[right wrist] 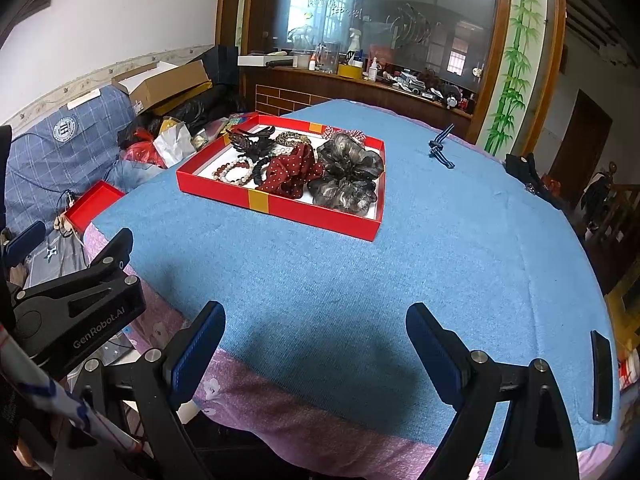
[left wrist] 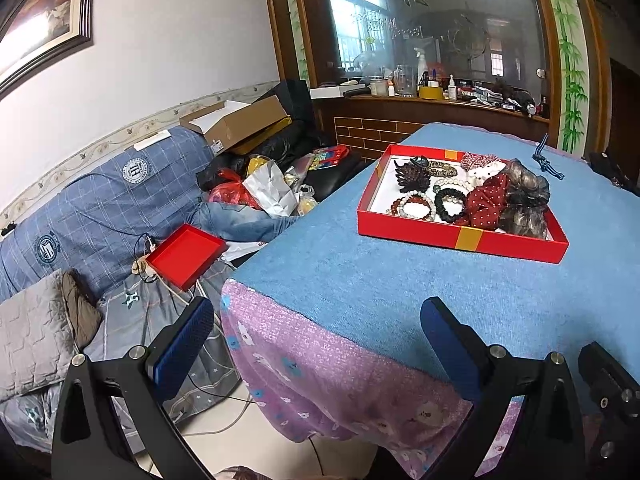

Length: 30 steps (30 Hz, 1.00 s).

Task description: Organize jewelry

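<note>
A red box tray point(left wrist: 464, 237) point(right wrist: 280, 206) sits on the blue-covered table point(left wrist: 360, 280) point(right wrist: 360, 260). It holds a dark claw clip point(left wrist: 412, 174) point(right wrist: 252, 142), bead bracelets point(left wrist: 416, 206) point(right wrist: 234, 172), a red dotted scrunchie point(left wrist: 486, 200) point(right wrist: 294, 174) and a grey-black scrunchie point(left wrist: 524, 196) point(right wrist: 348, 178). A blue striped hair tie point(left wrist: 544, 160) point(right wrist: 440, 146) lies on the cloth beyond the tray. My left gripper point(left wrist: 316, 340) is open and empty at the table's near-left corner. My right gripper point(right wrist: 316, 340) is open and empty above the near edge.
A second red box lid point(left wrist: 186, 254) point(right wrist: 94, 204) lies on the cluttered sofa point(left wrist: 100, 200) left of the table. A black phone point(right wrist: 602, 376) rests at the table's right edge. A counter with bottles point(left wrist: 440, 88) stands behind.
</note>
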Motion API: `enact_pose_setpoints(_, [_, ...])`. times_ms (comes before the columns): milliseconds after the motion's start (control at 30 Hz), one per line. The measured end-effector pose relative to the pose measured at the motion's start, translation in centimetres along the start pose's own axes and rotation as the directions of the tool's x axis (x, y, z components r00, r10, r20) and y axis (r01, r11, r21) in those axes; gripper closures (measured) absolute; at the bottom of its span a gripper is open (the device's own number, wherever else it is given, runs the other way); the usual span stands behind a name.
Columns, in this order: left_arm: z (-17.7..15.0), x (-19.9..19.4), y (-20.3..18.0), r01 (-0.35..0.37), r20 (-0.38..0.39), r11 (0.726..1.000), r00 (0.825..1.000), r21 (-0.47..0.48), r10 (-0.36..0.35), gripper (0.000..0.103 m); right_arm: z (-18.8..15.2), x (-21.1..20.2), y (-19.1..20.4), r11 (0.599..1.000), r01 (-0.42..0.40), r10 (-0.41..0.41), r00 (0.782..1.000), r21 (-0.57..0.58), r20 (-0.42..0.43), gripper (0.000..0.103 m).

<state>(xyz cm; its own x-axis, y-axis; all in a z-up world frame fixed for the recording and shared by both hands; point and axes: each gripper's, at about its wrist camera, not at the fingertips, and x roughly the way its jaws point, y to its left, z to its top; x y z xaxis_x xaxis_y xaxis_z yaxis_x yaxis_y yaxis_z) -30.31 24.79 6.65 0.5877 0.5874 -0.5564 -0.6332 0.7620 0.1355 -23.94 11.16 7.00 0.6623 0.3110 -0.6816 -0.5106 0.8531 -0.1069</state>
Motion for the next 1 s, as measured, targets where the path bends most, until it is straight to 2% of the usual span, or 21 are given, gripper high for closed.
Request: enact_pose_setpoints(1000, [-0.55,0.28,0.02,0.015,-0.014,1.000,1.000,0.012,-0.015,0.000,-0.01,0.40,0.08,1.000,-0.004,0.004,1.000,0.011,-0.013,0.009])
